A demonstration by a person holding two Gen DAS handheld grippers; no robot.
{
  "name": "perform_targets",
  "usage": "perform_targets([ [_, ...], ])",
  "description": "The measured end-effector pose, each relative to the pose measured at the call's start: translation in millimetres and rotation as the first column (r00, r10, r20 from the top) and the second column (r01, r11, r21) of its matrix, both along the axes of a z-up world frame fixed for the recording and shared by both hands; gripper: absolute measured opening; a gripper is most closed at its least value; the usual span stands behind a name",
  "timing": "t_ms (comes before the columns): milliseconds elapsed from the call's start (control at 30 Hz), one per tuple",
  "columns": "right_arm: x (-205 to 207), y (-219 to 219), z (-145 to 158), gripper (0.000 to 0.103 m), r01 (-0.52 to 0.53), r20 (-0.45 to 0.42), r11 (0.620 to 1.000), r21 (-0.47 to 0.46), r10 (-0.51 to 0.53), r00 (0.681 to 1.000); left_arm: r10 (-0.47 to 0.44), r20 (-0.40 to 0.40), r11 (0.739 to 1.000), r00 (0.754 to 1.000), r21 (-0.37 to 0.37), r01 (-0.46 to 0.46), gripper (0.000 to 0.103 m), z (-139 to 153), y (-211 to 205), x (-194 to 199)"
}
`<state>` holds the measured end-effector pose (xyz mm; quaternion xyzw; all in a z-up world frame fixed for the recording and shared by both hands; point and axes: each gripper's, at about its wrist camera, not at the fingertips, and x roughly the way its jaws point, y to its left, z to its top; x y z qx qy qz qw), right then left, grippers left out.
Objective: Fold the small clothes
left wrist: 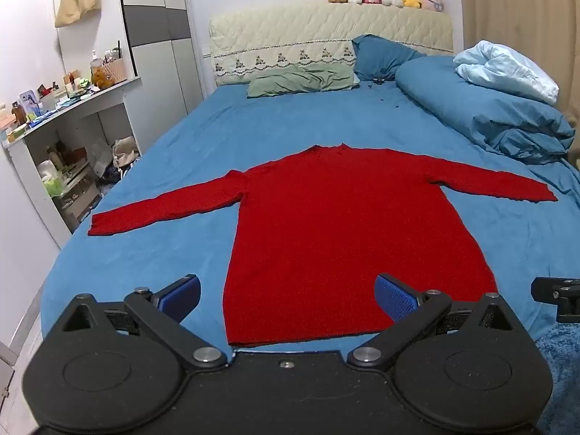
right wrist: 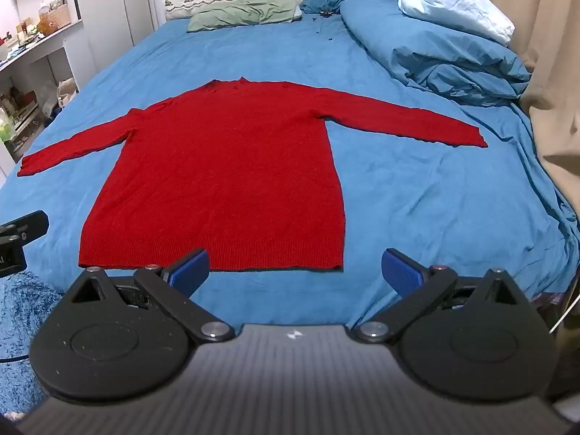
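Note:
A red long-sleeved sweater [left wrist: 337, 232] lies flat on the blue bed sheet [left wrist: 188, 152], both sleeves spread out, hem toward me. It also shows in the right wrist view [right wrist: 224, 174]. My left gripper [left wrist: 288, 299] is open and empty, held above the hem near its left half. My right gripper [right wrist: 295, 272] is open and empty, just in front of the hem's right corner. Part of the right gripper shows at the right edge of the left wrist view [left wrist: 558, 295], and part of the left gripper at the left edge of the right wrist view [right wrist: 18, 235].
A bunched blue duvet [left wrist: 485, 108] with a pale blue blanket [left wrist: 507, 69] lies at the bed's far right. A green pillow [left wrist: 301, 79] and blue pillow [left wrist: 380, 56] lie by the headboard. A cluttered white shelf unit [left wrist: 61, 137] stands left of the bed. A curtain [right wrist: 551, 54] hangs at right.

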<state>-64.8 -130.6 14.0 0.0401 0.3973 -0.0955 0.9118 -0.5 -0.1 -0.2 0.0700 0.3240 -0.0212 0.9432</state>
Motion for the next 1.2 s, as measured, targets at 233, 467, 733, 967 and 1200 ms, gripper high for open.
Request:
perform_targets([
  [233, 1, -1, 0, 0.103, 0.004, 0.001, 1.0, -0.002, -0.004, 1.0, 0.001, -0.005, 1.0, 1.0, -0.003, -0.001, 0.103, 11, -2, 1],
  [467, 0, -1, -1, 0.103, 0.005, 0.002, 1.0, -0.006, -0.005, 1.0, 0.003, 0.005, 1.0, 1.0, -0.01, -0.003, 0.103, 2, 2, -2],
  [733, -1, -2, 1, 0.103, 0.003, 0.003, 1.0, -0.003, -0.003, 1.0, 0.003, 0.006, 1.0, 1.0, -0.009, -0.003, 0.103, 3, 1, -2],
  [967, 2, 1, 2, 0.103, 0.003, 0.001, 1.0, -0.003, -0.003, 1.0, 0.003, 0.006, 1.0, 1.0, -0.006, -0.003, 0.103, 2, 1, -3],
  [1200, 4, 7, 0, 0.103, 0.003, -0.002, 1.0, 0.0, -0.003, 1.0, 0.003, 0.006, 1.0, 1.0, -0.004, -0.003, 0.103, 2, 1, -2],
])
